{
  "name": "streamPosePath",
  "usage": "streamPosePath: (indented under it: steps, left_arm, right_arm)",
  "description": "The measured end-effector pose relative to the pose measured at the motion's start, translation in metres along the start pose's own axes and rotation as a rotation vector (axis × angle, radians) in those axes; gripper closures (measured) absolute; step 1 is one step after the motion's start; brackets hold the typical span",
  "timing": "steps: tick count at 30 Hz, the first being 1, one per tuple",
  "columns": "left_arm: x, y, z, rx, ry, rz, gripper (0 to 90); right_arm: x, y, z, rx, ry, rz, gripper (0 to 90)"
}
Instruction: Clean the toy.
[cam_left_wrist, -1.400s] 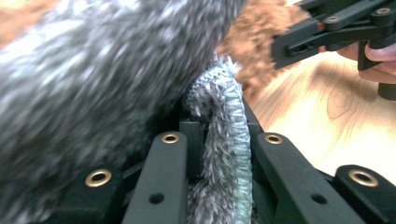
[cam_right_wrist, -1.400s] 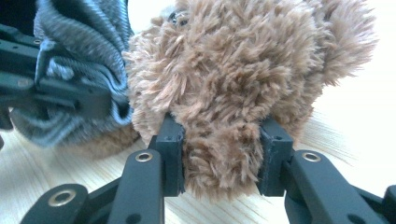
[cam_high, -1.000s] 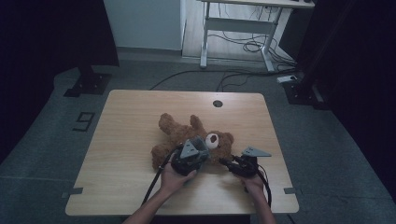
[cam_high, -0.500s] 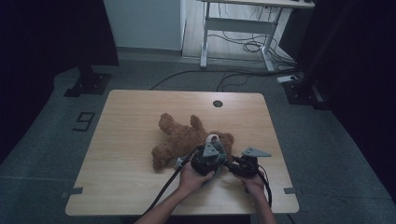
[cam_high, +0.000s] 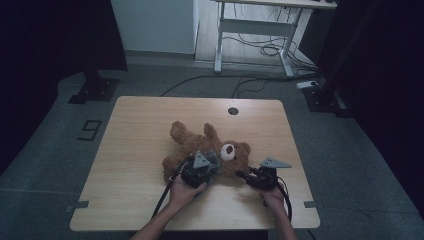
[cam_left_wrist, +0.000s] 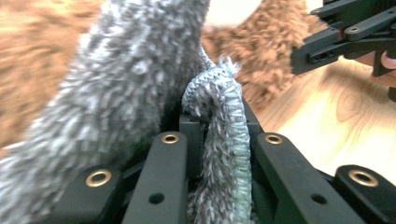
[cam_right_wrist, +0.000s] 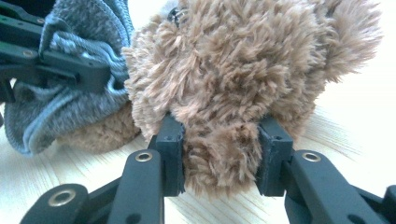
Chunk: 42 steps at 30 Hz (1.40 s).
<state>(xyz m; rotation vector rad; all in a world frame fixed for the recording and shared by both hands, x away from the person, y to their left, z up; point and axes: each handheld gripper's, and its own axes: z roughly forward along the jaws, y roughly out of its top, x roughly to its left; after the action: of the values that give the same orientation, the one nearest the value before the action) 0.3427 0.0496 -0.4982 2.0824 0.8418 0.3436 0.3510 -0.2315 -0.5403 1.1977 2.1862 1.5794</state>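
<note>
Two grippers worked at a brown teddy bear (cam_high: 200, 145) that lay sprawled near the middle of the wooden table (cam_high: 130, 150), its head toward the person's right and its pale muzzle turned upward. The left gripper (cam_high: 200, 170), held in the person's left hand (cam_high: 182, 192), sat against the bear's body just beside the head. In the left gripper view its jaws were pinched tight on a fold of grey knitted cloth (cam_left_wrist: 219, 126), the ribbed hem standing up between them, with more of that fuzzy grey fabric bunched to one side and brown fur behind. The right gripper (cam_high: 250, 176) came in from the bear's head side, low over the tabletop. In the right gripper view its jaws stood partly apart and pressed into the fur on either side of the bear's head (cam_right_wrist: 224, 93), gripping it, while the grey cloth (cam_right_wrist: 70, 107) and the left gripper's black jaws showed just beyond.
</note>
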Motion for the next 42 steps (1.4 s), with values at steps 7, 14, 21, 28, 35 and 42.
streamPosePath:
  steps: [7,14,21,28,35,42]
  left_arm:
    - [0.011,-0.006,-0.011,-0.005,0.008,-0.019,79.2]
    - [0.023,-0.01,-0.021,-0.02,0.005,-0.047,79.1]
    - [0.047,-0.02,-0.043,-0.053,0.049,-0.106,79.3]
    - [0.067,-0.036,-0.057,-0.059,0.088,-0.166,79.4]
    - [0.051,0.009,-0.054,-0.119,0.06,-0.134,79.3]
    - [0.021,0.071,-0.01,-0.115,0.005,-0.061,79.1]
  right_arm:
    - [0.001,0.001,0.0,0.01,-0.006,-0.005,61.2]
    - [0.0,0.0,-0.001,0.015,-0.014,-0.001,61.3]
    - [0.0,0.0,-0.001,0.016,-0.021,-0.002,61.7]
    - [0.0,0.0,-0.001,0.016,-0.021,-0.005,62.0]
    - [-0.001,0.001,0.0,0.009,-0.02,0.01,62.2]
    - [0.001,0.001,0.001,0.007,-0.05,0.005,62.3]
